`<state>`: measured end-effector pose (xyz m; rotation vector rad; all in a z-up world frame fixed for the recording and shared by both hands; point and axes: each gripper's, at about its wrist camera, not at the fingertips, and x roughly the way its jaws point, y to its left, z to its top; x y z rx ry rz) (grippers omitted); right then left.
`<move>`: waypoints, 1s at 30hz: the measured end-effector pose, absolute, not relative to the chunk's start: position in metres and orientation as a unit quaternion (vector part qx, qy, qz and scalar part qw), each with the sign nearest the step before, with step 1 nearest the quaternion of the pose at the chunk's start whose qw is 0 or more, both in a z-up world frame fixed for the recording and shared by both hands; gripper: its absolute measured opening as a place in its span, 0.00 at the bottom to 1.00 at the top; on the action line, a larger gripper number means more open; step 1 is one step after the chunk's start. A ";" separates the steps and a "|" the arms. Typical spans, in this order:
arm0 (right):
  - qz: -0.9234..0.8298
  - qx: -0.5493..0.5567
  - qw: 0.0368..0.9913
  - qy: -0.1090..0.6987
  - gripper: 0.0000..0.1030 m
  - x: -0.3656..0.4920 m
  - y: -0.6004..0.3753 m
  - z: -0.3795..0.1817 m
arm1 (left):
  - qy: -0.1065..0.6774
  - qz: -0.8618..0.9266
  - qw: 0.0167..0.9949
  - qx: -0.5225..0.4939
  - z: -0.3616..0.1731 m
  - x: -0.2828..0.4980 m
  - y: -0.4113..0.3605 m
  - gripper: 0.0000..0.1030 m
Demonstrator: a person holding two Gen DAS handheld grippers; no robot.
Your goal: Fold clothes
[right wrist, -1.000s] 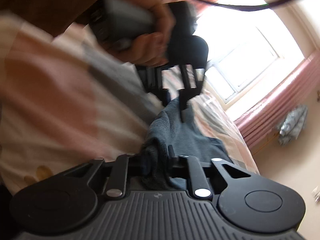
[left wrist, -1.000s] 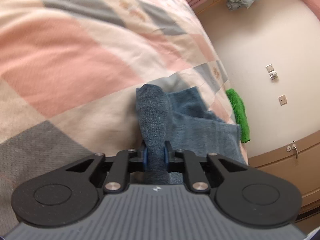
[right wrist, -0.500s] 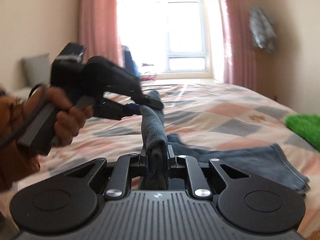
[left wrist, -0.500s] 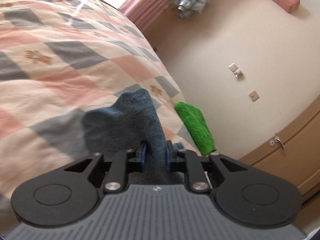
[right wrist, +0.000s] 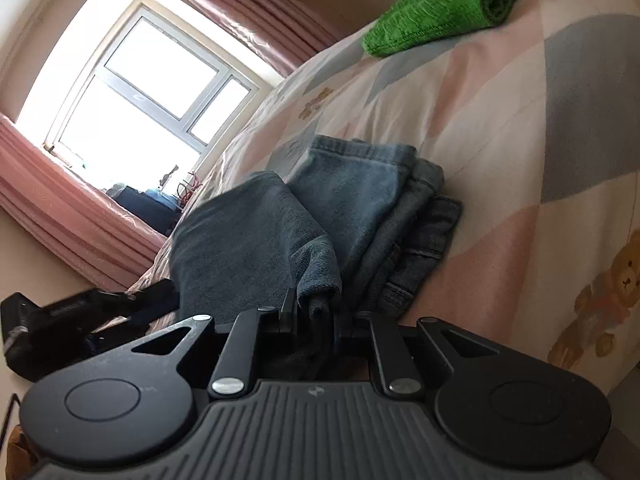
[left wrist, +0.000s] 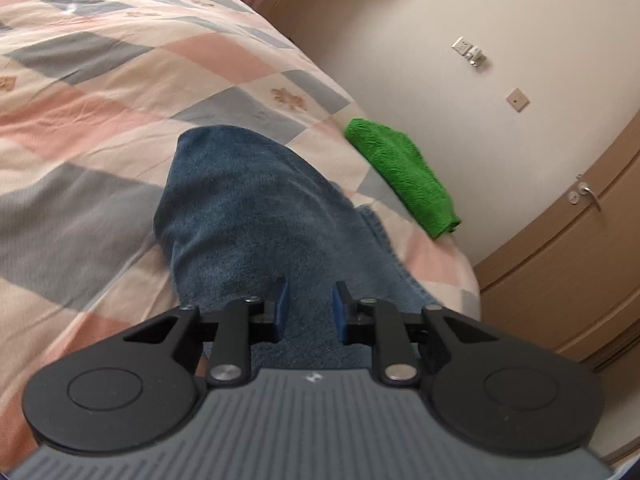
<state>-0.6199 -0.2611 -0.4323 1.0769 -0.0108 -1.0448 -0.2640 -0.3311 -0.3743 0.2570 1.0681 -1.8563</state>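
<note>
one blue garment [left wrist: 248, 216] lay on the patchwork quilt [left wrist: 100, 92], folded over itself in layers, its long axis running from the two grippers toward the far edge of the bed. one folded green cloth [left wrist: 404, 172] sat well apart near that edge. the left gripper [left wrist: 308, 308] had the blue fabric between its jaws, which were closing; its pads did not visibly press on it. the right gripper [right wrist: 314, 312] was clenched on a bunched corner of the garment. one window [right wrist: 136, 92] stood behind.

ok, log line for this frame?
phase: folding | left tool: closing, blue garment between pads | right tool: shut on garment edge | green cloth: untouched, on bed
</note>
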 end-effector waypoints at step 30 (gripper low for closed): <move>-0.658 0.309 0.677 0.116 0.50 -0.639 -0.280 -0.383 | 0.335 -0.782 0.498 0.166 -0.355 -0.284 -0.333 0.07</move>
